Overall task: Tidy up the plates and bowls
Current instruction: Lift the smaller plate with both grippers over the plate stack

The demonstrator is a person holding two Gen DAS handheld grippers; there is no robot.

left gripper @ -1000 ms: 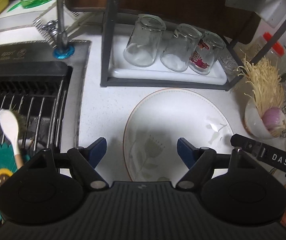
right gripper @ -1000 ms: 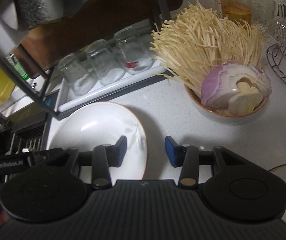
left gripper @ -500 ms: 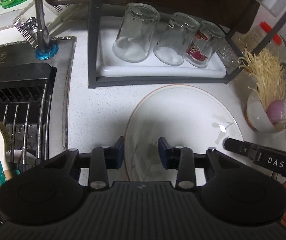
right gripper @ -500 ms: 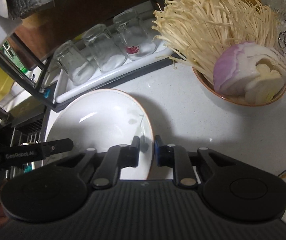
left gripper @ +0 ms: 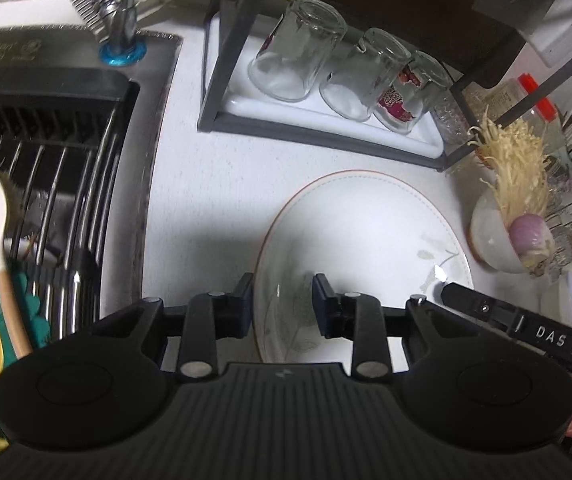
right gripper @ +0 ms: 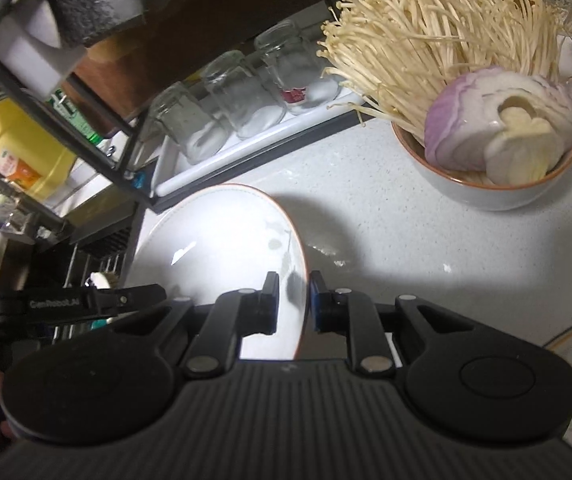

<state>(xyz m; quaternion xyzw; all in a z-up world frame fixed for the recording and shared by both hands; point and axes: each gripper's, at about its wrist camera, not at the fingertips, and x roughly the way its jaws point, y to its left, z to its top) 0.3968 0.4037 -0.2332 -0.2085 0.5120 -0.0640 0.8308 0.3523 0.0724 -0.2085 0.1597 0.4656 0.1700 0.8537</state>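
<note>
Gripping opposite rims of the wide white orange-edged plate [left gripper: 365, 240] just before the dark glass rack [left gripper: 325, 136], left gripper [left gripper: 282, 304] closing, right gripper [right gripper: 291, 300] clamped, seemingly readying a two-handed lift.

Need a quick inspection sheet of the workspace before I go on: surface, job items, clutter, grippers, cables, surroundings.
Surface: white speckled counter, wet patch beside plate.
Job's things: white leaf-patterned plate with brown rim, one edge lifted; white brown-rimmed bowl holding enoki mushrooms and cut onion.
Clutter: three upturned clear glasses on rack tray.
Grippers: left gripper closing, straddling plate's left rim; right gripper shut on the opposite rim.
Cables: nothing seen.
Surroundings: steel sink with wire rack, white-headed brush, tap.
</note>
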